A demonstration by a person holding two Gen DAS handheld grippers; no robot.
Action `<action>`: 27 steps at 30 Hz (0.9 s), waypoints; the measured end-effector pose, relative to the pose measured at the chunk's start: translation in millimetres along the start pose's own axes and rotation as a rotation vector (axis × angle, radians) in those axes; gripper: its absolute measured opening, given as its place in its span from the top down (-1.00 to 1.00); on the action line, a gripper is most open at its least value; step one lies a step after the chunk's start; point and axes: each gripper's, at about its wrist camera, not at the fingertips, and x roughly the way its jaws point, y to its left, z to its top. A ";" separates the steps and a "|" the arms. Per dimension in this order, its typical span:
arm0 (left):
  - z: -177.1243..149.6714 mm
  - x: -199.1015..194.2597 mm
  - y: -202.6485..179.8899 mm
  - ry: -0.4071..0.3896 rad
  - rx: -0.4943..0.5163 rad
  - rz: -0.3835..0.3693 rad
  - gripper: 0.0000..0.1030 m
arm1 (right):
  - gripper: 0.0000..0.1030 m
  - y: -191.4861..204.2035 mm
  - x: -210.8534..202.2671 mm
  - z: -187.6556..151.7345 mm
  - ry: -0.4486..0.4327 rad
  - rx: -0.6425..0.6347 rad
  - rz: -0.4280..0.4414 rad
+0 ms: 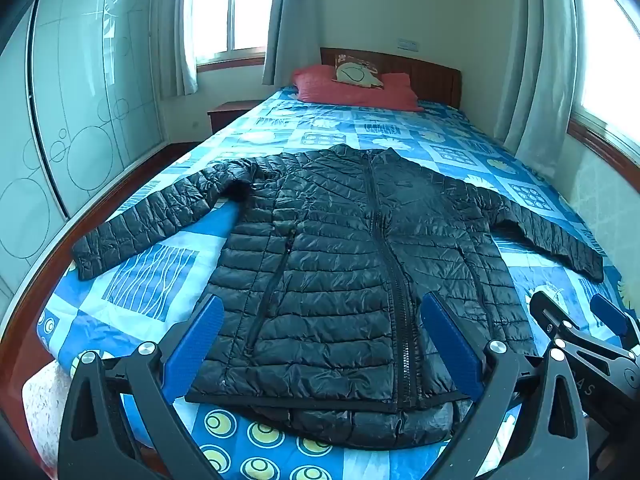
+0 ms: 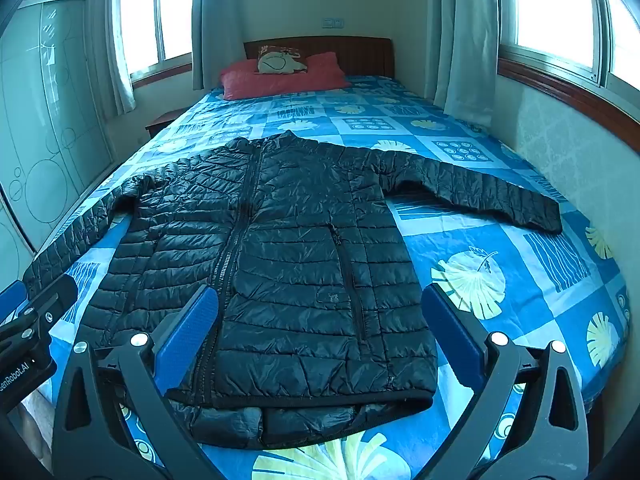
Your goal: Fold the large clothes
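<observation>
Two grippers held wide apart over the near hem of a black jacket on a bed.

The bed [image 1: 280, 124], with a blue patterned sheet, fills the room between curtained windows. The jacket [image 1: 340, 260] lies flat, zipped, sleeves spread left and right. The left gripper [image 1: 322, 346] and right gripper [image 2: 320, 332] hover level, empty. A red pillow [image 2: 280, 76] lies far. Only the left view shows the left cuff; the right view shows the right window.

Before me a black quilted puffer jacket [image 1: 340, 264] [image 2: 272, 256] lies flat and face up on the bed, zipped shut, collar toward the headboard, hem near the foot edge. Both sleeves are spread outward, each reaching toward a side edge. The back hem peeks out below the front.
</observation>
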 end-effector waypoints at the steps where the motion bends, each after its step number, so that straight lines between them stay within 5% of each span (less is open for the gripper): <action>1: 0.0 0.1 -0.1 0.001 0.001 0.000 -0.90 | -0.96 0.1 0.0 0.0 0.000 -0.001 -0.001; 27: -3.0 1.9 7.2 0.009 0.001 0.006 -0.90 | -0.96 0.5 -0.8 0.0 -0.004 0.001 0.002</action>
